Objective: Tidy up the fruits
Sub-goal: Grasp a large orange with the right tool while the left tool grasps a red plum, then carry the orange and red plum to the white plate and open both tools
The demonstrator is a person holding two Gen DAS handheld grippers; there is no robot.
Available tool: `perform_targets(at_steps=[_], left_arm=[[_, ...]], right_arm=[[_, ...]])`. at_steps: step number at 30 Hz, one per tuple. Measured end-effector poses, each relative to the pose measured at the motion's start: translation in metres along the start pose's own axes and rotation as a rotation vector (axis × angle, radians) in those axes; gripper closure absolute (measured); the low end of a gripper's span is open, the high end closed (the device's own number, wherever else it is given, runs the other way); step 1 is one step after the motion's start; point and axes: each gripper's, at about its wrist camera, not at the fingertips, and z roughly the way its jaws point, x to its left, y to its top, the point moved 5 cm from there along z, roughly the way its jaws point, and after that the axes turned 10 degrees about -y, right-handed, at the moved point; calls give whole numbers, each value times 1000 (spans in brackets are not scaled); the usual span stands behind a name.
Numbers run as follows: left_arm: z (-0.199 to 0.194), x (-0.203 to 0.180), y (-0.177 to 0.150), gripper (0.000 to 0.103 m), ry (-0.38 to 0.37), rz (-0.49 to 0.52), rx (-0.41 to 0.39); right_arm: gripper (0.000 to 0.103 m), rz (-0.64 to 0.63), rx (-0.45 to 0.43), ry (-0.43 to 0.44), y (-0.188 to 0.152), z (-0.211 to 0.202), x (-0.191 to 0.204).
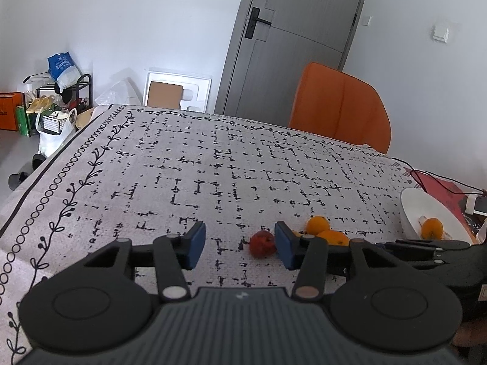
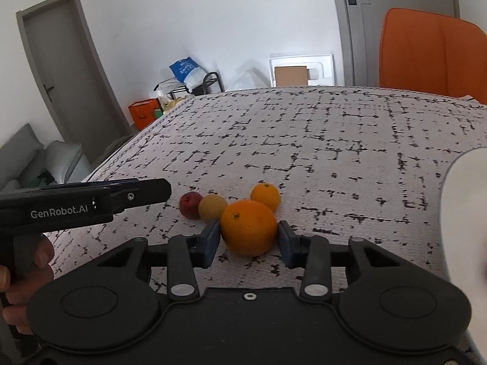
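Tablecloth point(image 1: 213, 158), pale with a broken black grid and a leafy vine border, covers the table and fills most of both views. Behind its far edge stands an orange chair point(image 1: 341, 106), with a grey door point(image 1: 292, 39) in the white wall beyond it. A white bowl point(image 1: 409, 213) sits at the right side of the cloth in the left wrist view and holds one small orange fruit point(image 1: 431, 228); in the right wrist view the same bowl shows only as a blurred white rim at the right edge. The right gripper point(image 2: 249, 243) has a large orange point(image 2: 249, 227) between its blue pads, and both pads point(image 2: 213, 237) lie against the fruit's sides, so the jaws are clamped on it while it rests on the cloth. Just behind that orange lies a smaller orange point(image 2: 265, 196), and to its left a yellowish fruit point(image 2: 212, 207) touches a red apple point(image 2: 190, 204). The left gripper point(image 1: 240, 245) hangs over bare cloth with its jaws partly apart and nothing between them; the apple lies just ahead, close to its right pad. A hand point(image 2: 21, 279) holds that gripper's handle at the left edge of the right wrist view.
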Motion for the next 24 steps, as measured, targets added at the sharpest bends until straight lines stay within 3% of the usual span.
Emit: perform_targets(at_steps=[6,12,16,18,24], left_arm=[[11,-8,-3,54,-14,13,14],[23,-8,-8,65,-16,-9,34],[25,-6,-9,84,-20,-47,34],[20,-9,-6,84,16,-21,8],[9,-16,-1,84,4,-17,3]], right_arm=[[64,41,-5,-35,-1,-7,-18],[64,56,-23,-55,-3,-20,-31],[64,65,-32,-70,-3,-25,-35],[64,70,-34,-76,-4,-28,-38],[64,80,-54,-78,-4,-35,-40]])
